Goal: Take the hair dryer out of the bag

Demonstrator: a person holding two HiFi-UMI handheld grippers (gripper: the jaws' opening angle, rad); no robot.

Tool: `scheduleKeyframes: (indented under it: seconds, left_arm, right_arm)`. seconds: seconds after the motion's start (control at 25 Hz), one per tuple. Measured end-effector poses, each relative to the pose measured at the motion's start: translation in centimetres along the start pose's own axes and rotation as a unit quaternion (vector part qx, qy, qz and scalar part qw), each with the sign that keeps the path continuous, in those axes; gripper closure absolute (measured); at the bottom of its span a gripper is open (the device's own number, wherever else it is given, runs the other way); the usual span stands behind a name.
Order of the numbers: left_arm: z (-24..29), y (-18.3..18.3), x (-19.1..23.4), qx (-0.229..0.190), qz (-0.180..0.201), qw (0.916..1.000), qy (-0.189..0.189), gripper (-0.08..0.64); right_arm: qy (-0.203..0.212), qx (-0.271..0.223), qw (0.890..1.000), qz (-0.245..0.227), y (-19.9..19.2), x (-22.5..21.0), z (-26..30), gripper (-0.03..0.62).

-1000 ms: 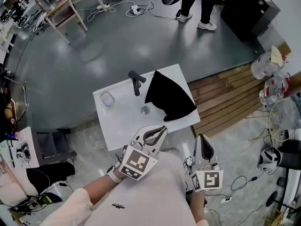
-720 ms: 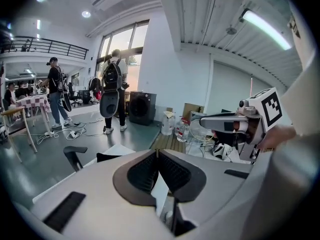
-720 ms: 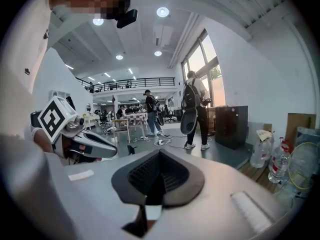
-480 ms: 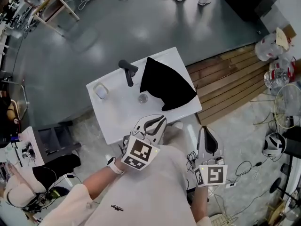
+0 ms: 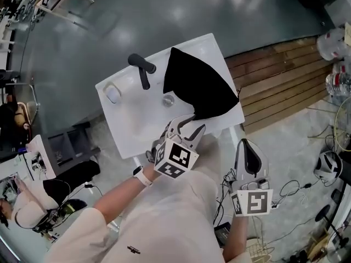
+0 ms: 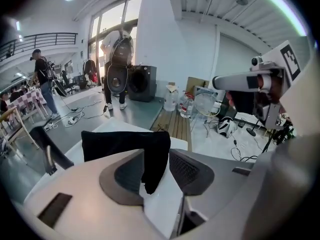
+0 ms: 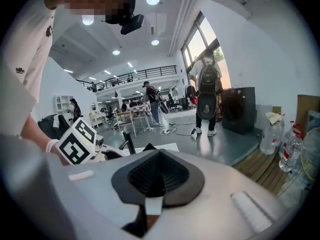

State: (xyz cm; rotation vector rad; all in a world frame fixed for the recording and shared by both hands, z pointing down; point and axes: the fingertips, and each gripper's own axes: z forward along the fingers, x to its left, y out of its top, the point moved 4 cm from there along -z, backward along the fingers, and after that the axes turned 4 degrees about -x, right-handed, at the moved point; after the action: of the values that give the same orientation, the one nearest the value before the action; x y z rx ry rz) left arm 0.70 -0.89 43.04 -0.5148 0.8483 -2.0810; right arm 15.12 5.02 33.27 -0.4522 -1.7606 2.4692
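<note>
1. the hair dryer (image 5: pixel 141 70), as the black t-shaped thing is judged to be, is seen bare on the far left of the table (image 5: pixel 131 133). it lies just left of the black bag (image 5: pixel 200 89), and its handle runs near to far.
2. the bag's near corner is found between the jaws of the left gripper (image 5: pixel 189 126). they have just been opening and stand wide, and nothing is pressed.
3. from this claw, the nearer one, the dryer lies to the far left.
4. the right gripper (image 5: pixel 248 147) is kept closed and empty, near right, off the table.

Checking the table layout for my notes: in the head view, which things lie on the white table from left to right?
small white container → black hair dryer → black bag
</note>
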Motion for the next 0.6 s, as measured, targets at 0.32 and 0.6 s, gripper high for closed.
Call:
scheduleKeyframes:
  seconds: [0.32, 0.6]
  left_arm:
    - [7.5, -4.0, 0.9, 0.061, 0.030, 0.9976, -0.011, 0.362]
    - [10.2, -4.0, 1.4, 0.048, 0.014, 0.9987, -0.013, 0.535]
  right_arm:
    - [0.030, 0.035, 0.999, 0.006, -4.2, -1.1, 2.9, 0.581]
    - [0.057, 0.062, 0.996, 0.011, -8.0, -1.2, 5.4, 0.581]
